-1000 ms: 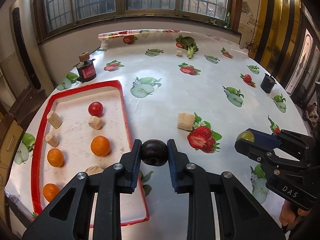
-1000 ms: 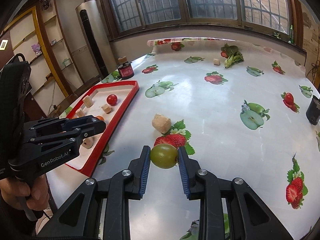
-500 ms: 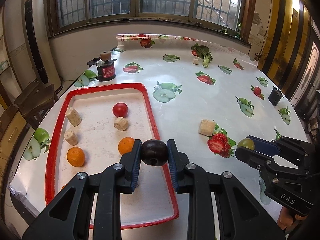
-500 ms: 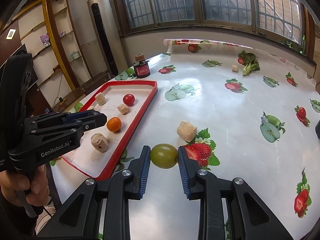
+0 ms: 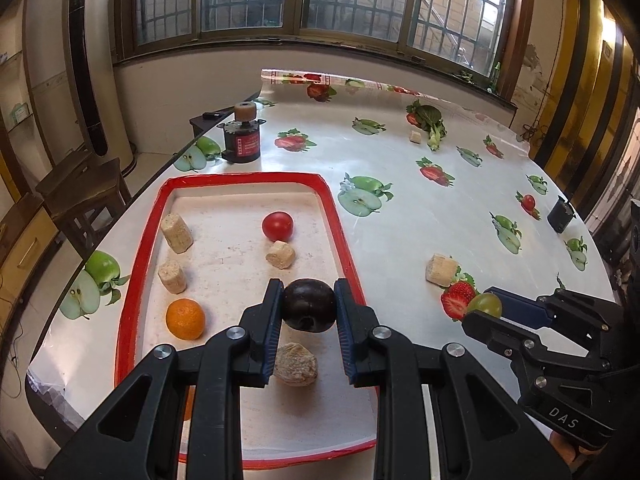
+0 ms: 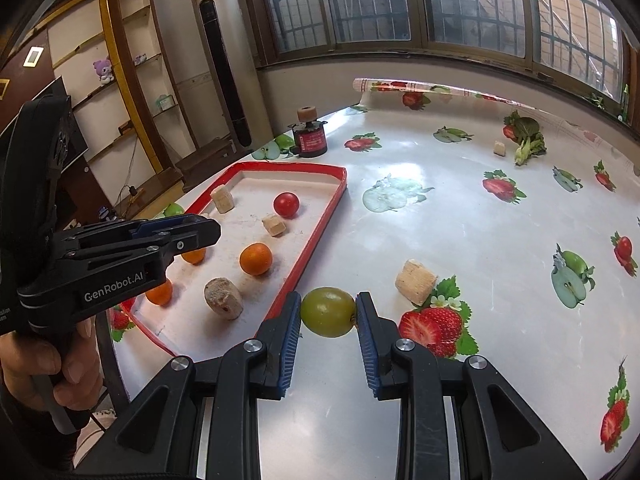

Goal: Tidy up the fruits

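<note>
Item 1: dark plum (image 5: 309, 309). Held in the left gripper (image 5: 308, 312), jaws closed on its two sides at the widest part; it hangs above the red-rimmed tray (image 5: 138, 240), over the half of the tray toward the worktop's near edge. Smooth, glossy skin, round form. Judged light, firm but bruisable, and apt to roll or squirt out if pinched off-centre. Best taken across the middle, as now, with modest pressure.

Item 2: green plum (image 6: 328, 312). Held in the right gripper (image 6: 328, 316), jaws closed on its flanks. It sits above the bare worktop (image 6: 460, 208), just outside the tray's right rim, beside a printed strawberry. Same handling judged: light, slick, round, dents under a hard squeeze; hold at the equator.

Item 3: tray contents. One red tomato (image 5: 277, 225) toward the far end, oranges (image 5: 185, 319) toward the near left side, several pale cork-like blocks (image 5: 176, 233) scattered between. Free floor remains in the tray's middle and near end.

Item 4: stray pieces. One cork-like block (image 6: 415, 281) lies on the worktop right of the tray; leafy greens (image 6: 527, 136) lie near the far edge.

Note: set round fruit down gently, since it will likely roll on the flat tray floor.
</note>
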